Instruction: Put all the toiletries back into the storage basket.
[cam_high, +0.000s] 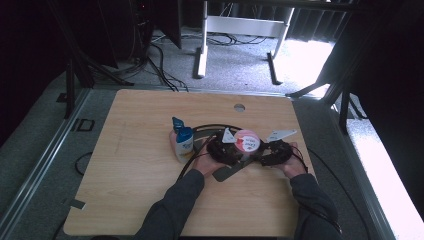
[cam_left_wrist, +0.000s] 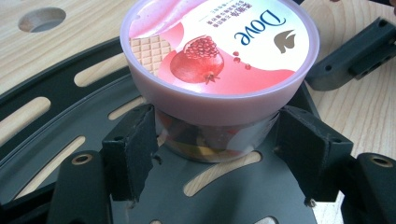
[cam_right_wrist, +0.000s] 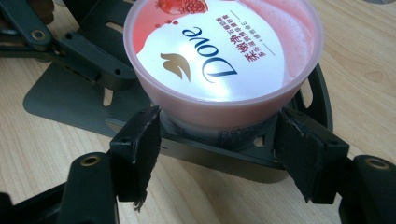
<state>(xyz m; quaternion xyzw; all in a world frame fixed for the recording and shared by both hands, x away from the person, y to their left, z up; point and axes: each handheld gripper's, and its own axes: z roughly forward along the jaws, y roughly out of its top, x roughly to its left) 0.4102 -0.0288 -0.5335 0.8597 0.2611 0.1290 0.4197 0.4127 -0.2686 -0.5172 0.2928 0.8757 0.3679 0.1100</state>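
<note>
A Dove tub (cam_high: 246, 141) with a pink pomegranate lid stands on a dark slotted metal plate (cam_high: 225, 174) in the middle of the wooden table. My left gripper (cam_high: 222, 150) comes at it from the left and my right gripper (cam_high: 272, 152) from the right. In the left gripper view, the tub (cam_left_wrist: 219, 46) sits between the left gripper (cam_left_wrist: 215, 149) jaws, whose pads (cam_left_wrist: 133, 149) meet its wall just under the lid rim. In the right gripper view, the tub (cam_right_wrist: 219, 46) is clasped the same way by the right gripper (cam_right_wrist: 219, 144), pads (cam_right_wrist: 140, 149) against its body.
A pink bottle with a blue cap and label (cam_high: 183, 140) stands just left of the left hand. A round cable hole (cam_high: 239, 107) lies behind the tub. Black cables loop around the plate. The table edges are near on the right and front.
</note>
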